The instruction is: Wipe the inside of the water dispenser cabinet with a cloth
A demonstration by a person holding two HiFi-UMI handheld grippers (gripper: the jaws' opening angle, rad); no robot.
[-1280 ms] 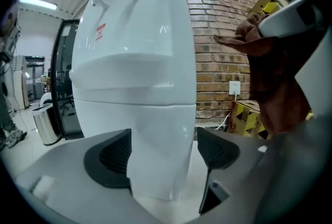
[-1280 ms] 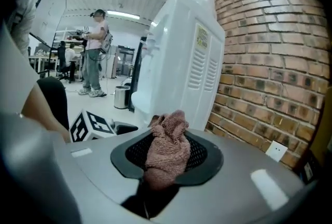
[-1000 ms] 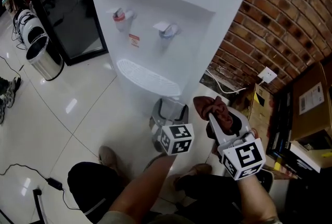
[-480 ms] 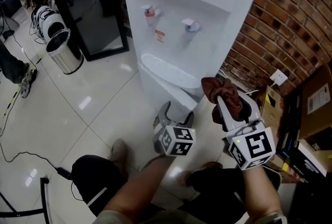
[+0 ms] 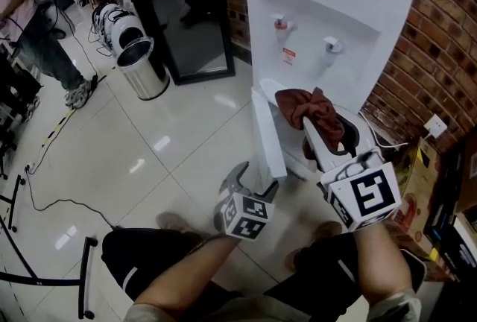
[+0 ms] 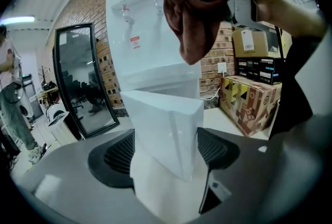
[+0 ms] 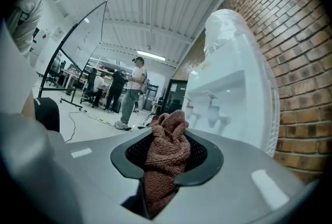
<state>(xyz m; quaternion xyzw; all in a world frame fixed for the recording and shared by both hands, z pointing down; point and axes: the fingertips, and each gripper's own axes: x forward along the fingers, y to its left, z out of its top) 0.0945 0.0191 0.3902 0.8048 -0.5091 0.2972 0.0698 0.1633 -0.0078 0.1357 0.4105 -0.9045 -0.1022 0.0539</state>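
The white water dispenser (image 5: 328, 7) stands against the brick wall, and its lower cabinet door (image 5: 267, 130) hangs open toward me. My left gripper (image 5: 250, 180) is shut on the free edge of that door; in the left gripper view the white door panel (image 6: 166, 135) fills the gap between the jaws. My right gripper (image 5: 317, 130) is raised in front of the dispenser's drip tray and is shut on a bunched brown cloth (image 5: 309, 110). The cloth (image 7: 167, 150) bulges up from between the jaws in the right gripper view. I cannot see the cabinet's inside.
A steel bin (image 5: 141, 60) and a black-framed mirror (image 5: 179, 15) stand left of the dispenser. Cardboard boxes (image 6: 254, 98) and a wall socket (image 5: 434, 124) lie to its right by the brick wall (image 5: 440, 52). A cable (image 5: 52, 201) crosses the tiles. People (image 7: 136, 91) stand far off.
The cabinet door was shut and has swung open with my left gripper on its edge. My right gripper has risen with the cloth, from beside the cabinet to drip-tray height.
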